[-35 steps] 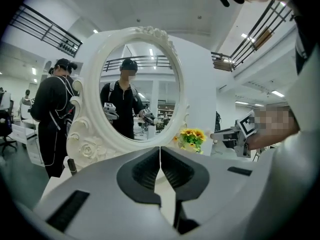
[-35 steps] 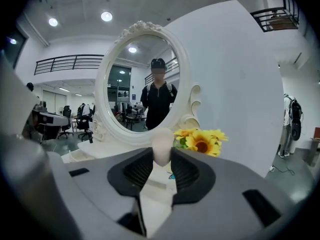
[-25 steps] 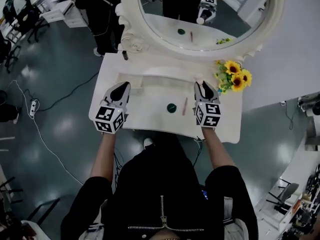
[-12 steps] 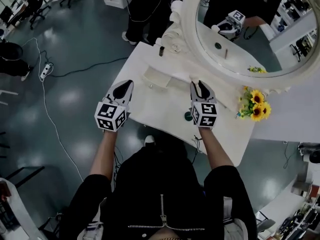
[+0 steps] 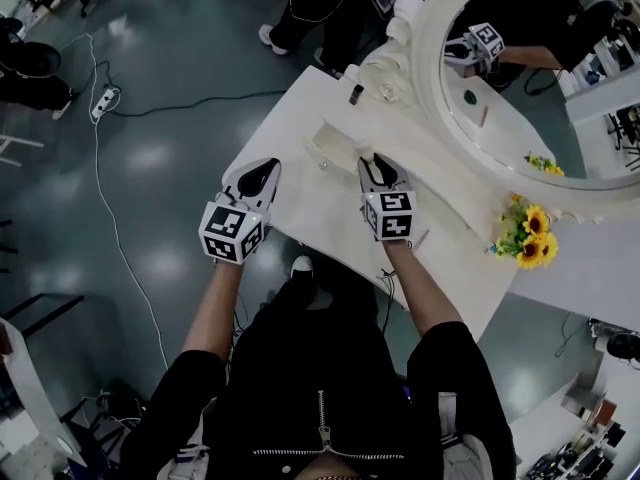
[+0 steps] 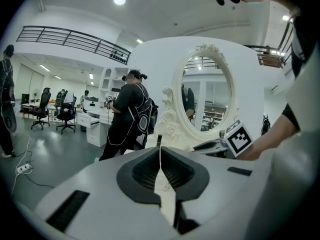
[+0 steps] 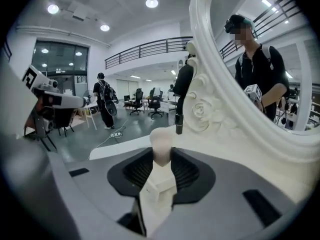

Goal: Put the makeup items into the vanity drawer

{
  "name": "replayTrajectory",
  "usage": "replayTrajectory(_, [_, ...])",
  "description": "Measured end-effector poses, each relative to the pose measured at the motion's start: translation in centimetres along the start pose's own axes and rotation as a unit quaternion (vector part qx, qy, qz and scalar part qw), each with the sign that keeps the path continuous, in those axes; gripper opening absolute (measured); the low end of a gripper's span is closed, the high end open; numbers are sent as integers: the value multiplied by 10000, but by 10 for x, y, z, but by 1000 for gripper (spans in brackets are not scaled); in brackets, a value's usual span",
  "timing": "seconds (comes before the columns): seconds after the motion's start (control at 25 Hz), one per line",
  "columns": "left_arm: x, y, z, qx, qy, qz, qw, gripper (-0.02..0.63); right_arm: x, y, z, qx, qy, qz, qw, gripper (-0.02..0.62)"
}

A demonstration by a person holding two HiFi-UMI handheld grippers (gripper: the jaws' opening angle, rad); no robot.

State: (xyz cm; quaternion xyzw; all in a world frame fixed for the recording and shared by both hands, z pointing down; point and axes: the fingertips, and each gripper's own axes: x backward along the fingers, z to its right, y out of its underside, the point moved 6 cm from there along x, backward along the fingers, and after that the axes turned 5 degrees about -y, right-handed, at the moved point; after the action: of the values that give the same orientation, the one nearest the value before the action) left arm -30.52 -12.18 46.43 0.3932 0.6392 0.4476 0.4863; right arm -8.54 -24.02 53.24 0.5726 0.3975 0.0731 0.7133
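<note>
A small white drawer box (image 5: 338,136) sits on top of the white vanity table (image 5: 300,203). Its round white knob (image 7: 161,143) lies between the pads of my right gripper (image 7: 161,156), which press on it from both sides. Seen from the head, that right gripper (image 5: 370,160) points at the box. My left gripper (image 5: 265,171) hovers over the table's front left edge with its jaws shut and empty (image 6: 160,156). A thin pencil-like makeup item (image 5: 421,237) lies just right of the right gripper. A dark tube (image 5: 354,94) stands at the foot of the mirror frame.
The big oval mirror (image 5: 540,78) rises behind the table. Sunflowers (image 5: 532,240) stand at the table's right end. A person (image 6: 127,114) stands on the floor beyond the far side. A power strip and cable (image 5: 103,100) lie on the floor at the left.
The head view has swung left. My right gripper has moved away from the green round item up to the drawer box, and the knob now sits between its jaws. The left gripper has barely moved.
</note>
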Motion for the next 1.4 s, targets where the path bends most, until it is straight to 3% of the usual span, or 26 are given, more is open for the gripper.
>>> replayTrajectory(0.48, [14,32,-16,287,-314,-276,9987,23,-68,39,-2,-288,-380,-977,9941,129])
replayTrajectory(0.64, [17,39,-17,334,-350,-329,9983,23,-74,42,3,-518,-373,-1019,9927,133])
replayTrajectory(1.12, [16,35,-11,275,-298,-351,9986,23,-68,40,1,-576,-458,-1007,9922,160])
replayTrajectory(1.4, [13,27,-5,169,-195,-322,9991,23,-50,21,3,-561,-498,-535,9957,74])
